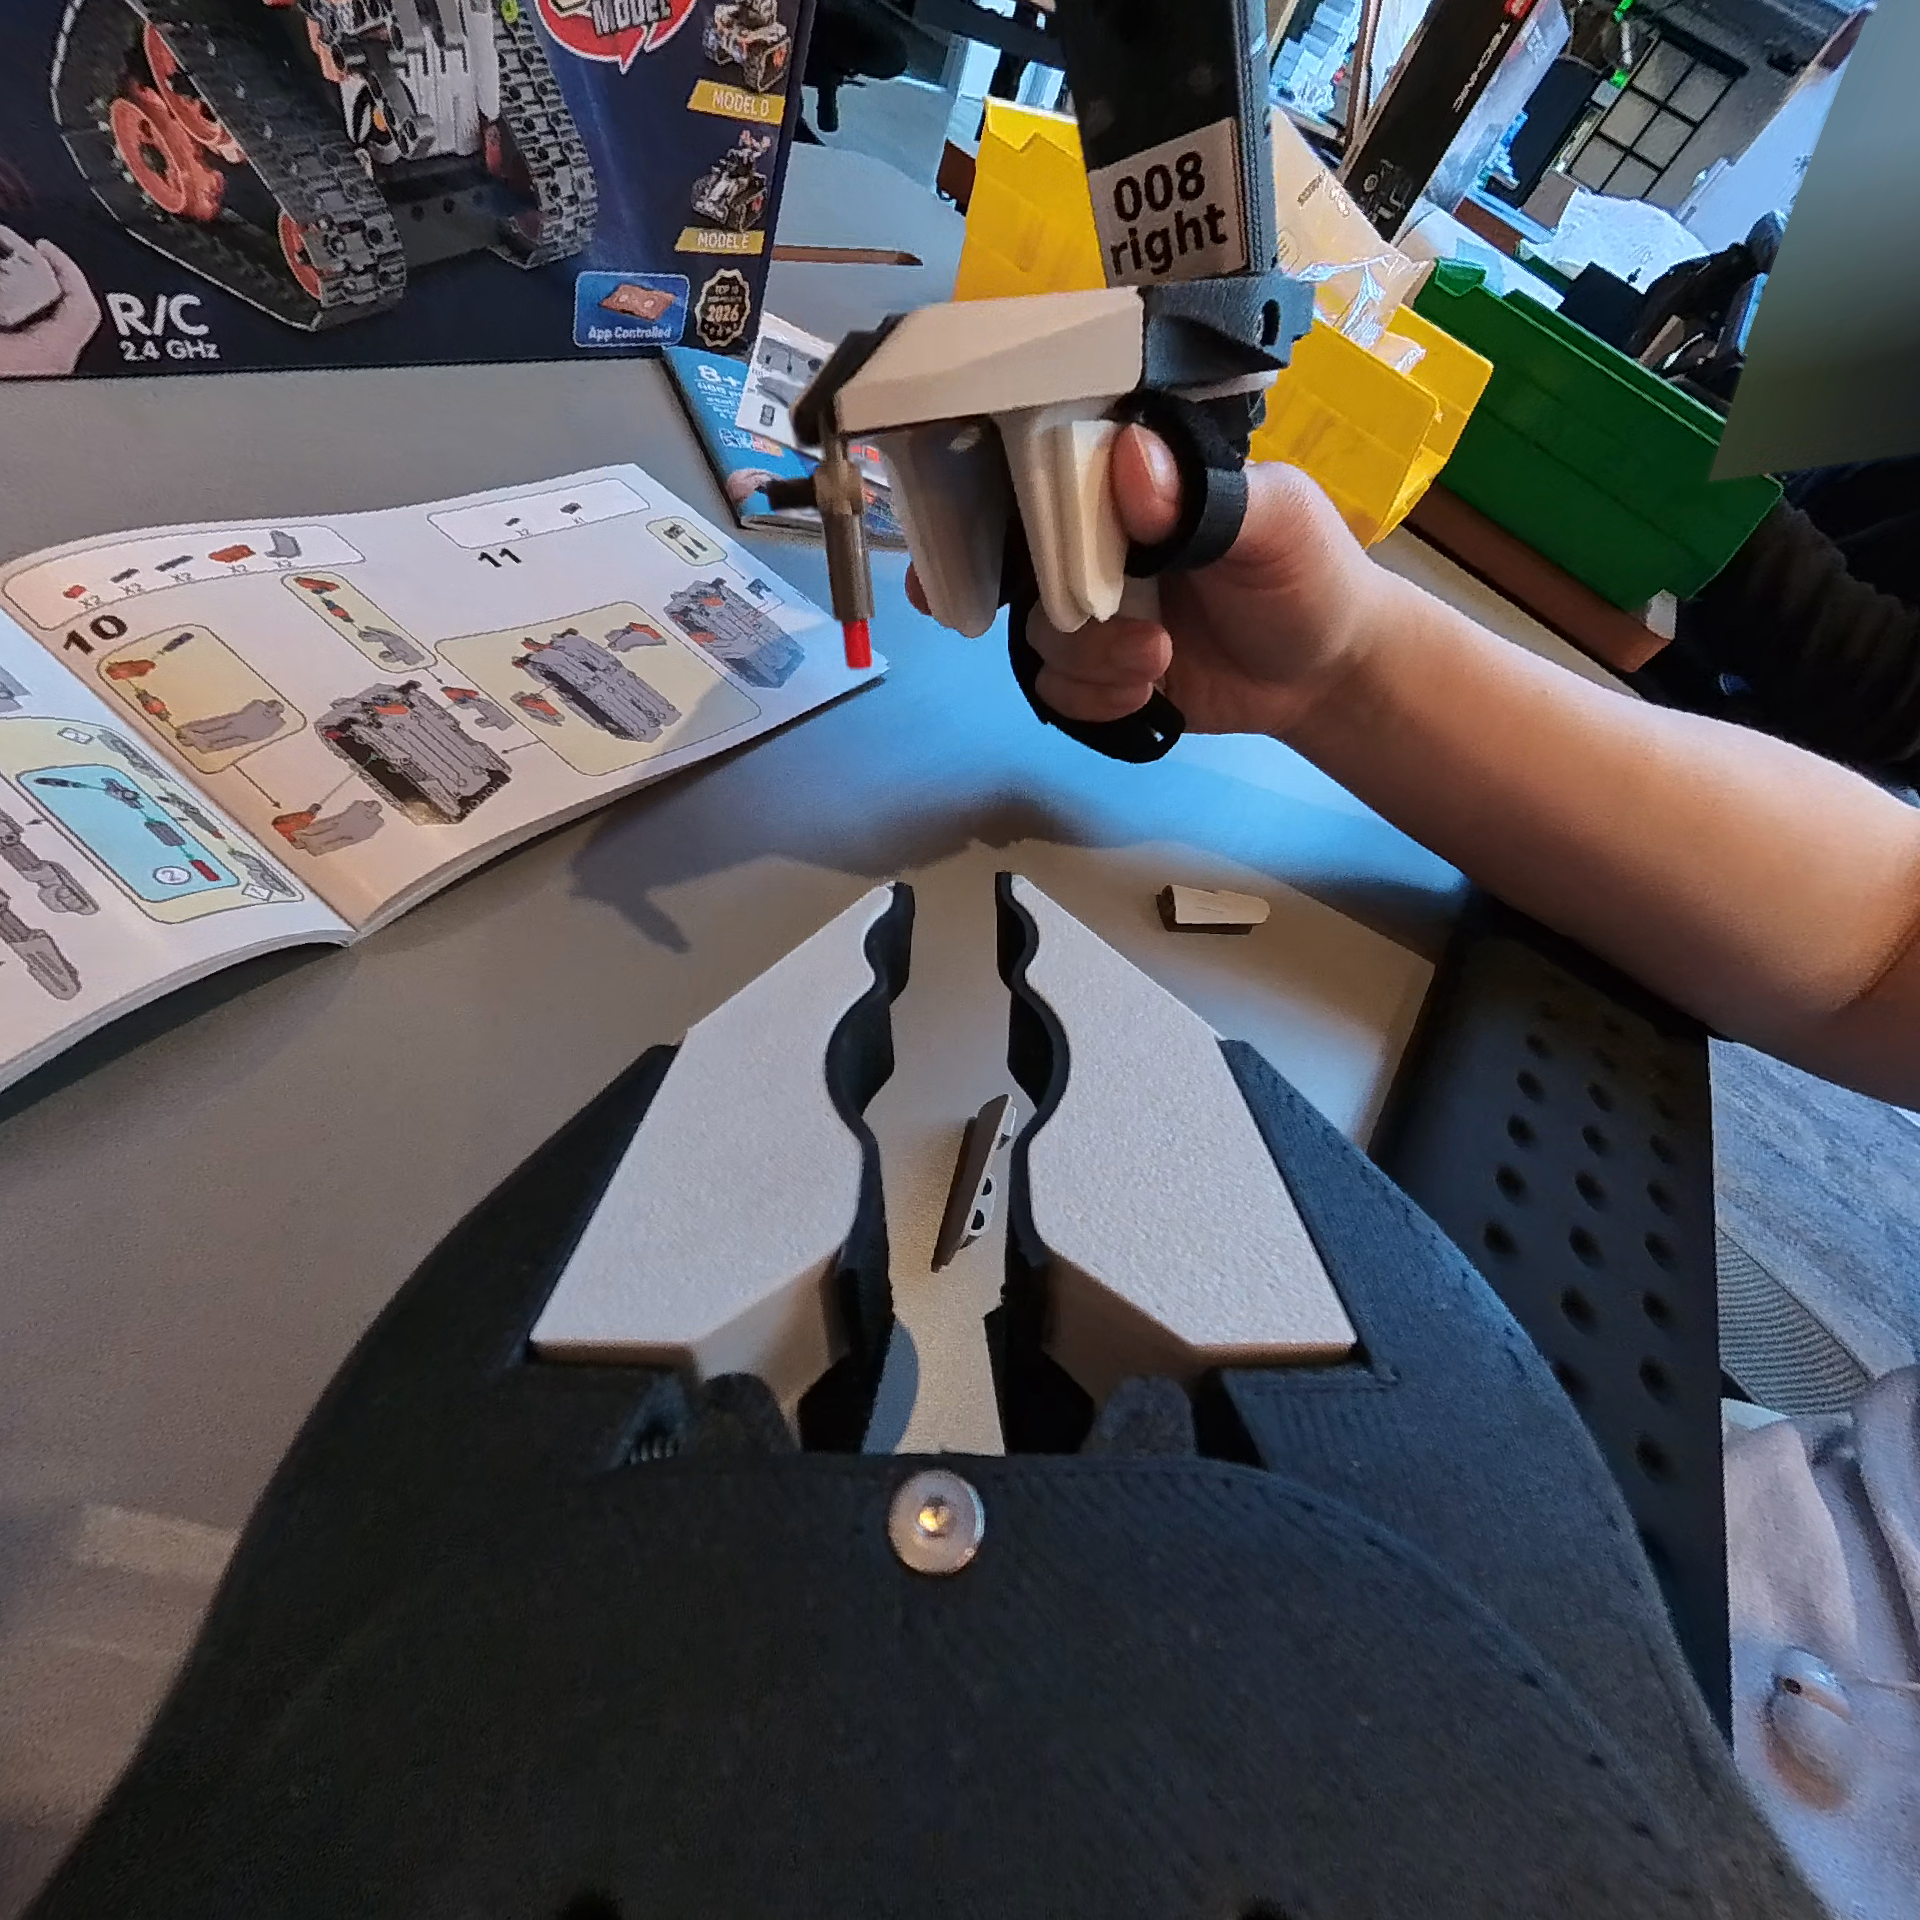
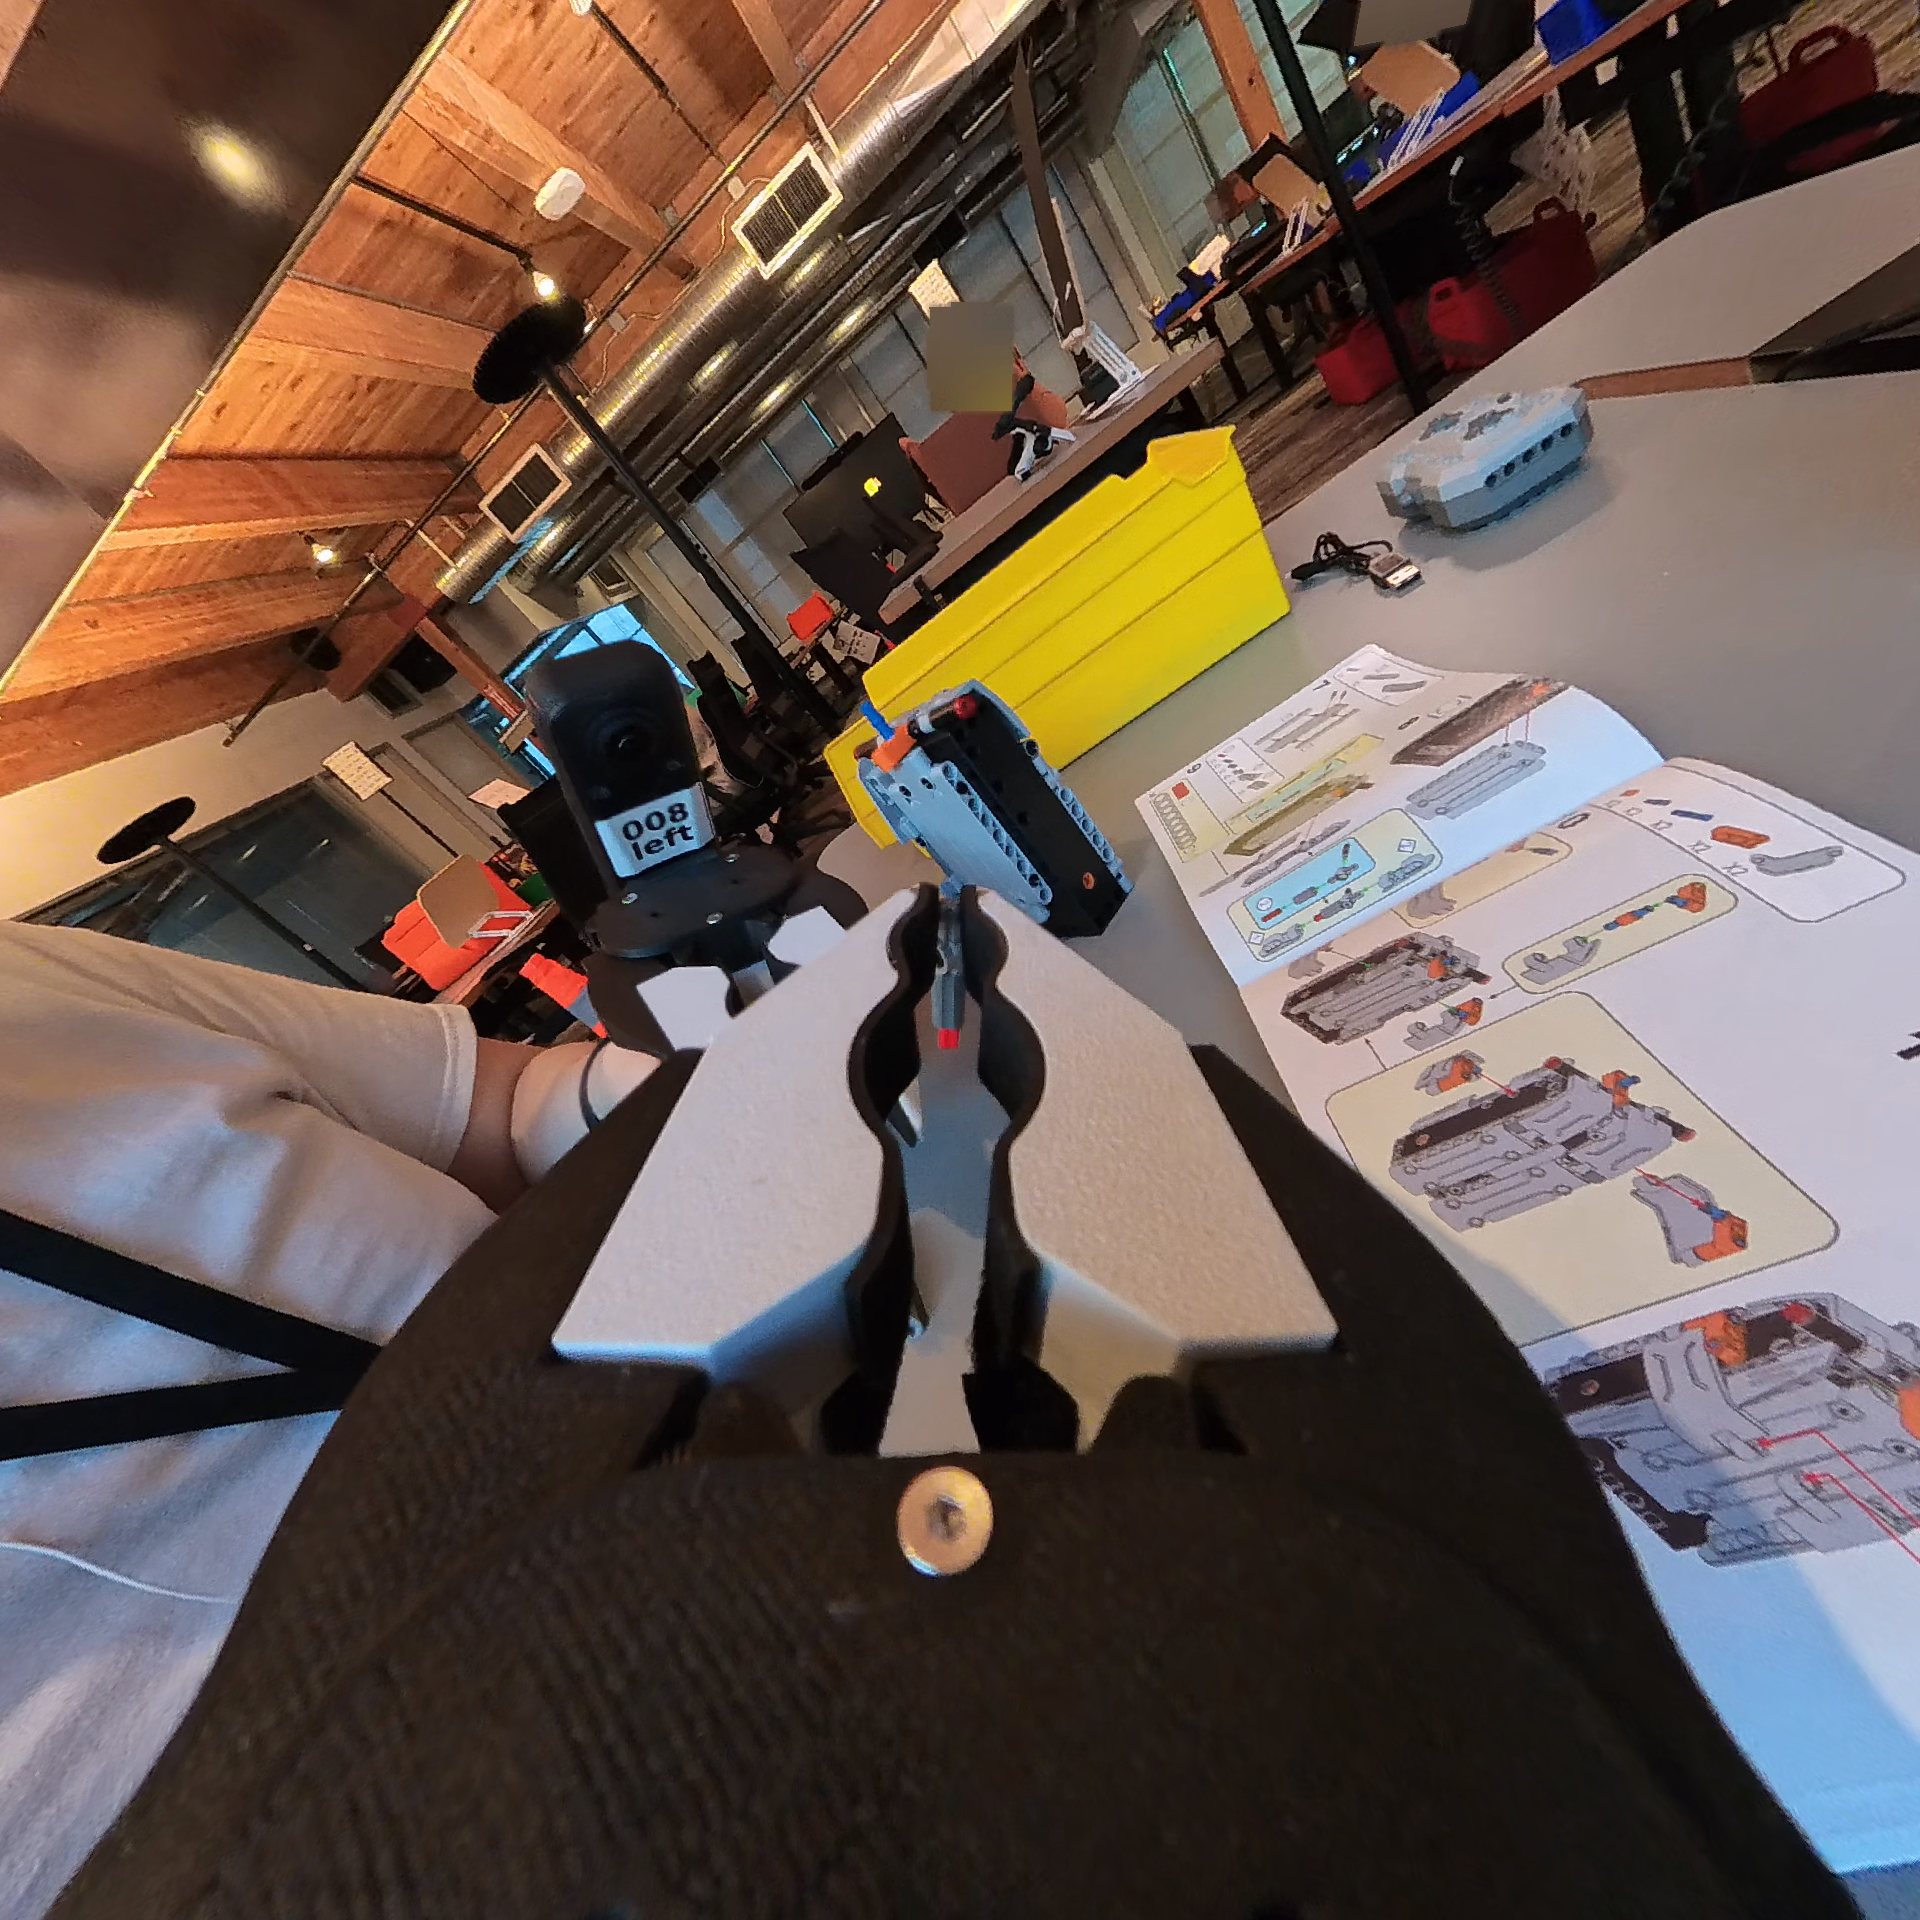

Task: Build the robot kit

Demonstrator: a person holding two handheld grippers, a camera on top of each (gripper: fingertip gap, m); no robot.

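Note:
My right gripper (image 2: 943,904) is shut on a thin grey rod with a red tip (image 2: 945,987). In the left wrist view it (image 1: 826,426) is held by a hand above the table, with the rod (image 1: 854,566) hanging down over the open instruction booklet (image 1: 416,707). My left gripper (image 1: 951,894) is open low over the grey table (image 1: 312,1195). A small flat grey piece (image 1: 977,1184) lies between its fingers, close to the right one. A second small grey piece (image 1: 1210,909) lies just ahead to the right. A grey and black brick assembly (image 2: 987,821) stands beyond my right gripper.
A toy box (image 1: 364,177) stands at the back left. Yellow bins (image 1: 1340,416) and a green bin (image 1: 1558,447) stand at the back right. The right wrist view shows a yellow bin (image 2: 1081,623), a grey hub (image 2: 1486,468), a black cable (image 2: 1351,566) and the booklet (image 2: 1558,987). One gripper's finger ends stand about 8 cm off the other's. The grey hub (image 2: 1486,468) lies around 35 cm away from my right fingertips.

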